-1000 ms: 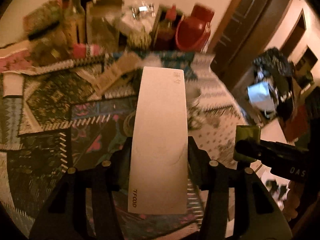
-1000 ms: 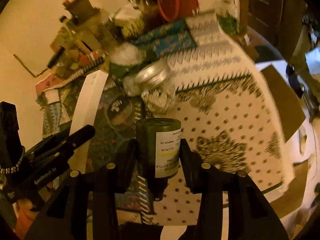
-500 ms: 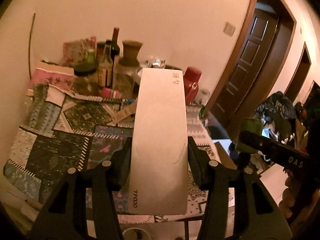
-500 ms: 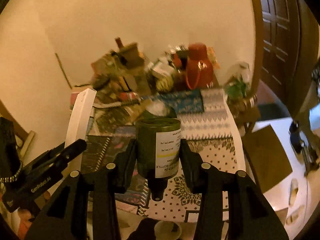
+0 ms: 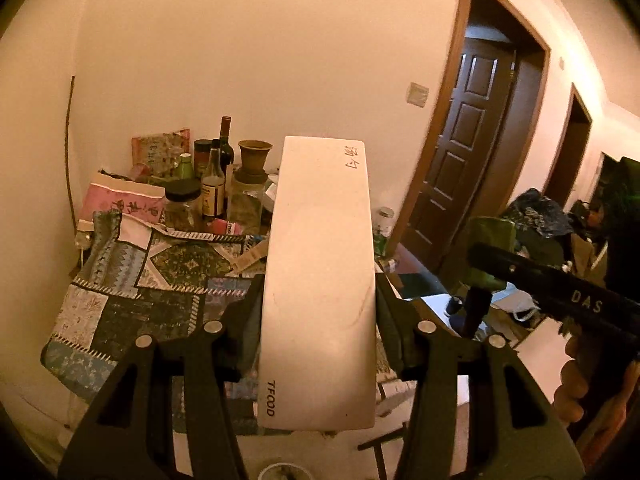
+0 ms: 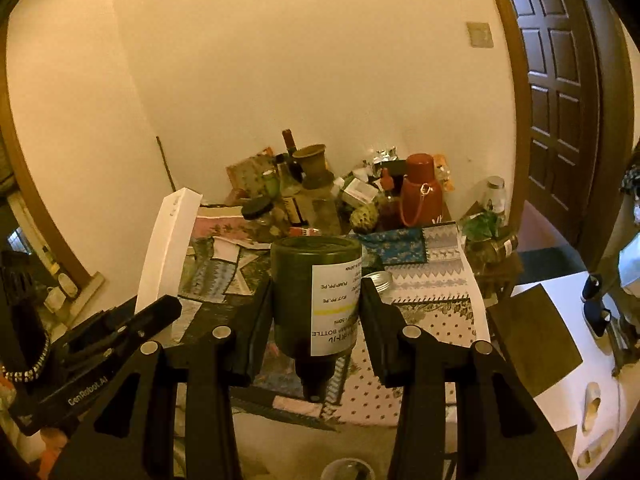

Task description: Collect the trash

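My left gripper (image 5: pixel 320 304) clamps one long flat white box (image 5: pixel 320 280); my right gripper (image 6: pixel 316 312) clamps one dark green labelled bottle (image 6: pixel 312 292), neck toward me, both above the patchwork-clothed table (image 6: pixel 432 280).

A table (image 6: pixel 476 300) under patchwork cloth (image 5: pixel 120 312) bears bottles (image 5: pixel 213 188) and jars (image 5: pixel 182 204)

Bottles (image 5: pixel 218 184) and a flask (image 6: pixel 420 196) crowd the table's (image 5: pixel 120 312) wall side.
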The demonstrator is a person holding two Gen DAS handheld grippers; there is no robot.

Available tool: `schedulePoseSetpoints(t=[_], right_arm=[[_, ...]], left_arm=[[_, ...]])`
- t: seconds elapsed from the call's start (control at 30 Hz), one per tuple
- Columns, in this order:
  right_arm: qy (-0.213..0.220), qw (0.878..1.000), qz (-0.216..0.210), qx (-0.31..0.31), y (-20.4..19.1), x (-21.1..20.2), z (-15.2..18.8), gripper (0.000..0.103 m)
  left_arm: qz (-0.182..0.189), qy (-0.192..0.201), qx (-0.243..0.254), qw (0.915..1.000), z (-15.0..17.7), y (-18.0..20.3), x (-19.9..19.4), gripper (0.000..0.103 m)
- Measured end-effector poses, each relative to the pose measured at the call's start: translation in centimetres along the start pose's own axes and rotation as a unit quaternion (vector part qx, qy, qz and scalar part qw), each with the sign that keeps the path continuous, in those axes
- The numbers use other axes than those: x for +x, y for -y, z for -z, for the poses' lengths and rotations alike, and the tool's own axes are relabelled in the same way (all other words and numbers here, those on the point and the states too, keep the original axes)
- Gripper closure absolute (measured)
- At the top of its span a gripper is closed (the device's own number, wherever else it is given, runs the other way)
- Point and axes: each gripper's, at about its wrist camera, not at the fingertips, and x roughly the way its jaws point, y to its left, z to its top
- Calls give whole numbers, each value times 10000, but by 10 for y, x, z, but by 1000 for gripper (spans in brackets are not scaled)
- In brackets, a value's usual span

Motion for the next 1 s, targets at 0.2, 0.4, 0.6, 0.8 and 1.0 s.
schedulePoseSetpoints(t=[0.2, 0.4, 0.6, 0.8, 1.0], right_arm=[[50, 9997, 156, 159, -40, -35, 37, 64], [-22, 9989, 269, 386, -74, -63, 83, 64], [-164, 9980, 382, 475, -97, -87, 122, 64], [-447, 9961, 529, 545, -105, -101, 148, 64], [-766, 9932, 582, 657, -96, -98, 171, 64]], left_arm=[[160, -74, 121, 9998, 28, -16, -57, 52], [44, -146, 271, 9995, 67, -33, -116, 52], [71, -296, 362, 9989, 100, -43, -159, 52], [181, -615, 355, 9973, 124, -41, -175, 52], [172, -1035, 192, 9943, 150, -37, -166, 52]])
